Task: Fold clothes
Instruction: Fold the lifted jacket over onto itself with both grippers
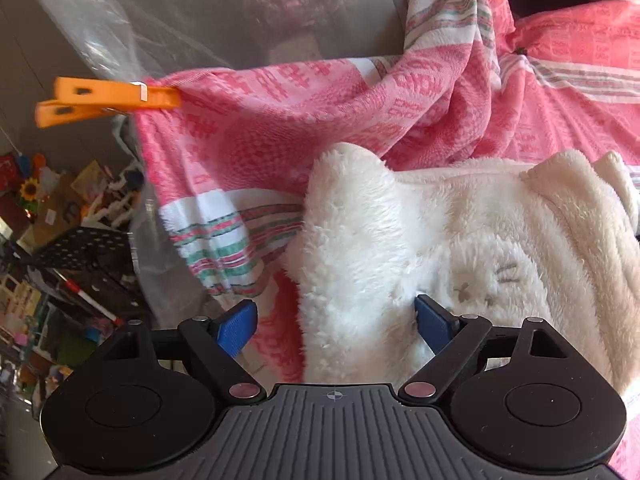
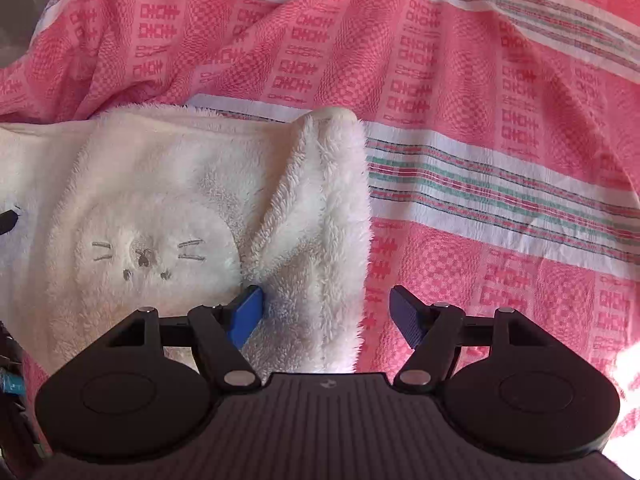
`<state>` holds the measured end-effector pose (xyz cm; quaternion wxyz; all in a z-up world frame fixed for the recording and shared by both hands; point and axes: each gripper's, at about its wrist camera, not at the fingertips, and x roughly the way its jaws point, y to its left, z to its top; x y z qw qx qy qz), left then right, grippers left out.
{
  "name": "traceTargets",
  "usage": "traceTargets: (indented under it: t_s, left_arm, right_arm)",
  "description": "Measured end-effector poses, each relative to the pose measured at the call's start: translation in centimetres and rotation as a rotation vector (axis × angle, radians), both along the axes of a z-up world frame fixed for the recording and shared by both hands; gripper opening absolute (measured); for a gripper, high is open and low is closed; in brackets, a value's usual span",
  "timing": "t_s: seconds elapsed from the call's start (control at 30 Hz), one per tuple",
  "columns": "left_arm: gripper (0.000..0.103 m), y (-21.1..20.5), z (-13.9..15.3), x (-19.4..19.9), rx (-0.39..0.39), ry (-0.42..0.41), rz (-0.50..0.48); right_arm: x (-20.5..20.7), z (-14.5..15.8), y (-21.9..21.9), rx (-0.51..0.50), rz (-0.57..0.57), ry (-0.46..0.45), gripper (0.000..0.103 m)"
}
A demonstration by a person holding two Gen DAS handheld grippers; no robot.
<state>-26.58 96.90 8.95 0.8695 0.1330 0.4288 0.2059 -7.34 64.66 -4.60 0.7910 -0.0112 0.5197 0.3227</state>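
In the left wrist view, the left gripper has its blue fingers spread wide, straddling the left edge of a white fleece garment. One finger sits out over the pink patterned cloth; the other presses into the pile just beside an embroidered animal face. That straddle reads as a set-up for pinching the edge, though nothing is clamped. The garment's side looks already turned inward, a thick rolled lip rising ahead of the fingers. Far ahead and left of the fingers, an orange clothespin grips the pink cloth's corner, apparently to keep the cover taut over whatever surface lies beneath.

In the right wrist view, the right gripper mirrors this: fingers spread apart, one tip touching the fleece beside the face, the other over the pink cloth, with the garment's right edge between them. The fleece is plush, cream-white and thick; its right flap lies doubled over towards the middle, with whiskers and a small nose stitched in grey ahead and left of the fingers. It would fit either a side fold just laid down or one about to be gripped.
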Motion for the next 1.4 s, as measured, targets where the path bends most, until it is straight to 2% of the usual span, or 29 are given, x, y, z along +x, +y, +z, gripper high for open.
traceTargets:
  t_s: [0.07,0.13,0.17,0.2,0.27,0.3,0.33,0.4,0.47,0.53,0.6,0.67,0.73,0.83,0.9,0.93,0.97,1.07,1.1,1.17,1.2,1.27,1.33,1.4]
  left_arm:
    - [0.094,-0.4,1.7,-2.0,0.081,-0.016,0.023]
    - [0.093,-0.6,3.6,-3.8,0.111,-0.047,0.037]
    - [0.087,-0.7,4.6,-4.6,0.104,-0.067,0.03]
    - [0.075,-1.2,5.6,-4.9,0.077,-0.086,-0.004]
    - [0.061,-2.9,6.3,-3.7,0.041,-0.095,-0.093]
    - [0.05,-4.0,5.8,-2.4,0.042,-0.084,-0.138]
    - [0.047,-5.1,5.0,-0.9,0.05,-0.068,-0.184]
    - [0.034,-6.7,2.5,2.6,0.073,-0.018,-0.233]
    - [0.032,-6.7,-0.2,5.4,0.121,0.023,-0.203]
    - [0.03,-4.8,-2.5,7.3,0.128,0.072,-0.135]
    - [0.031,-2.0,-4.3,7.7,0.081,0.105,-0.085]
    - [0.031,-0.6,-5.0,7.3,0.036,0.098,-0.067]
    - [0.031,-0.3,-5.1,6.8,0.02,0.081,-0.069]
    - [0.031,-0.4,-4.6,6.5,0.002,0.072,-0.054]
    - [0.033,-0.7,-3.4,5.6,-0.016,0.05,-0.037]
    - [0.035,-1.2,-2.4,4.8,-0.018,0.032,-0.04]
    - [0.052,-2.1,-1.4,3.9,-0.017,0.011,-0.053]
    - [0.068,-4.7,0.0,2.3,-0.018,-0.019,-0.116]
    - [0.072,-5.6,0.0,2.1,-0.021,-0.02,-0.141]
    - [0.071,-7.4,0.2,1.6,-0.026,-0.022,-0.191]
    - [0.068,-7.5,-0.8,2.3,-0.025,0.006,-0.189]
    - [0.065,-6.2,-3.7,3.7,-0.02,0.083,-0.123]
    - [0.069,-4.7,-5.6,3.7,-0.045,0.081,-0.101]
    - [0.07,-4.6,-5.7,3.5,-0.051,0.074,-0.086]
  right_arm:
    - [-0.3,1.5,-1.2,-0.002,0.008,-0.05,0.075]
    - [-0.7,3.0,-2.0,0.012,0.012,-0.094,0.075]
    - [-0.8,3.7,-2.4,0.018,0.014,-0.117,0.075]
    - [-1.0,4.5,-2.7,0.027,0.019,-0.139,0.075]
    - [-1.6,5.9,-0.4,0.072,0.083,-0.181,0.075]
    - [-1.8,6.5,0.7,0.094,0.115,-0.201,0.075]
    - [-2.0,6.8,2.4,0.111,0.146,-0.213,0.075]
    - [-2.4,7.2,5.7,0.146,0.208,-0.236,0.075]
    - [-2.2,6.8,8.9,0.15,0.242,-0.241,0.07]
    - [-1.7,5.7,11.4,0.114,0.26,-0.252,0.069]
    - [-0.4,3.7,12.9,0.059,0.241,-0.222,0.071]
    - [1.0,1.9,13.3,0.072,0.215,-0.148,0.077]
    - [1.5,1.1,13.8,0.072,0.202,-0.126,0.082]
    - [1.4,1.6,13.8,0.064,0.227,-0.141,0.082]
    - [1.5,2.9,12.1,0.107,0.238,-0.136,0.08]
    - [1.4,3.6,10.9,0.122,0.237,-0.139,0.08]
    - [1.3,4.3,9.7,0.124,0.235,-0.147,0.08]
    - [0.0,5.3,6.0,0.121,0.239,-0.135,0.08]
    - [-0.5,5.5,4.9,0.119,0.242,-0.129,0.08]
    - [-1.4,3.8,5.3,0.083,0.264,-0.088,0.08]
    - [-1.8,3.0,5.5,0.065,0.276,-0.067,0.08]
    - [-2.7,1.3,5.9,0.03,0.298,-0.026,0.08]
    - [-2.9,-0.6,6.8,0.013,0.299,0.014,0.082]
    - [-2.7,-1.4,7.9,0.0,0.288,0.017,0.087]
